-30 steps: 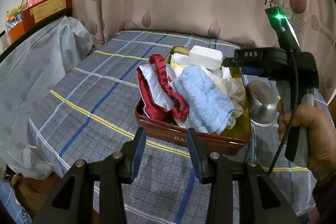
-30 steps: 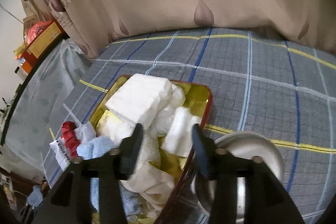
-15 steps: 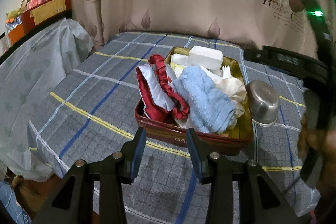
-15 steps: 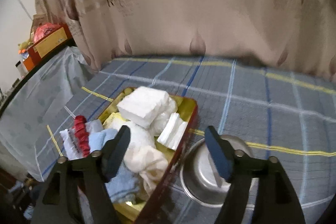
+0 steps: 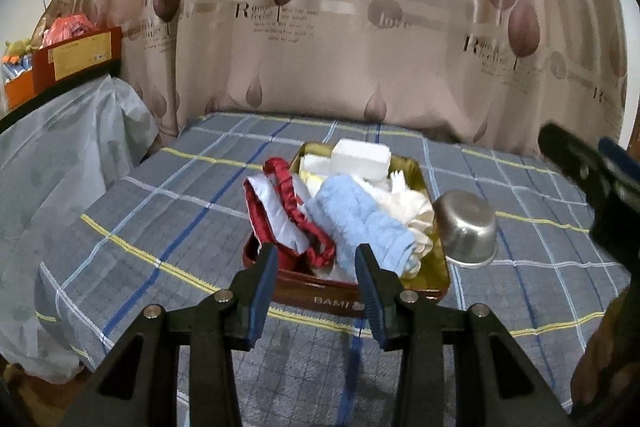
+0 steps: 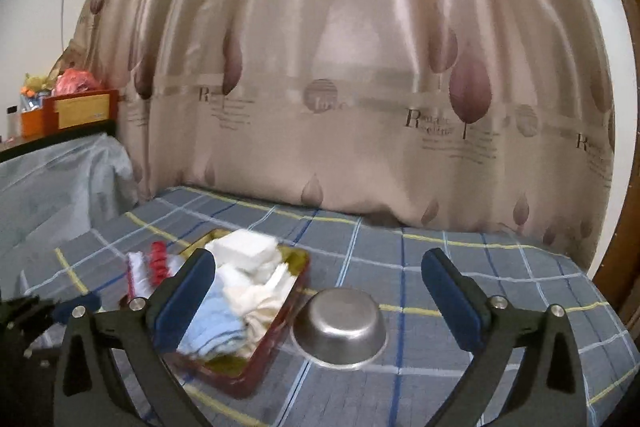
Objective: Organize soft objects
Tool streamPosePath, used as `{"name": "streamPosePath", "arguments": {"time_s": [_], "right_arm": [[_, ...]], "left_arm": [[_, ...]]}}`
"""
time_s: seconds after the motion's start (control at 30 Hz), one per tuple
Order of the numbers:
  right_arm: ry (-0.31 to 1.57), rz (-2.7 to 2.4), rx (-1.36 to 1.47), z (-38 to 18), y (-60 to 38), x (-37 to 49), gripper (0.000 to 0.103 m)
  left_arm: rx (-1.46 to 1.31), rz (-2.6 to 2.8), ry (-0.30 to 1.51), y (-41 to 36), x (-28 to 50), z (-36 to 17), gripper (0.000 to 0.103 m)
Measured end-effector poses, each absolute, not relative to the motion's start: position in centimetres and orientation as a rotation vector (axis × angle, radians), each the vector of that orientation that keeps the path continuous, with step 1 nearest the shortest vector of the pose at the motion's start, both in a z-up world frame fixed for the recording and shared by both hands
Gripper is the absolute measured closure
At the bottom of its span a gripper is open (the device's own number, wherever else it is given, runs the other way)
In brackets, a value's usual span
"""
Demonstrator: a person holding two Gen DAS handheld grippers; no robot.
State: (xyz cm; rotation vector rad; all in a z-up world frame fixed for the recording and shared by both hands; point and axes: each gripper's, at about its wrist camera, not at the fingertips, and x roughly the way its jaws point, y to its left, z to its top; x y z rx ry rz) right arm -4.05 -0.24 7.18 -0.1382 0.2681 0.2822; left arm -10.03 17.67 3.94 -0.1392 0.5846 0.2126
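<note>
Leaf-print curtain [image 6: 360, 87] behind plaid tablecloth [image 5: 180, 227], heaped tin [image 5: 400, 289], upturned steel bowl [image 6: 340, 323]; both grippers' fingers [image 5: 262, 291] apart, empty.

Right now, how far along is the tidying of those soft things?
Mostly done, it seems: the blue towel, red satin cloth and white pads sit piled in the tin. Nothing is in hand; left claw and right claw are open. The steel bowl lies upturned beside it.
</note>
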Motion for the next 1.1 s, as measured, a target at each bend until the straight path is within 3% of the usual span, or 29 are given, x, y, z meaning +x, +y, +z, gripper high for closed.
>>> {"name": "streamPosePath", "arguments": {"time_s": [0.73,1.1], "right_arm": [[0.232,0.247,-0.156,6.4,-1.7,-9.6,0.001],[0.223,0.242,-0.143,6.2,-2.1,-10.3,0.001]], "left_arm": [[-0.089,0.24,0.498,16.0,-11.6,6.0,0.062],[-0.059,0.212,0.508,14.3,-11.6,5.6,0.057]]}}
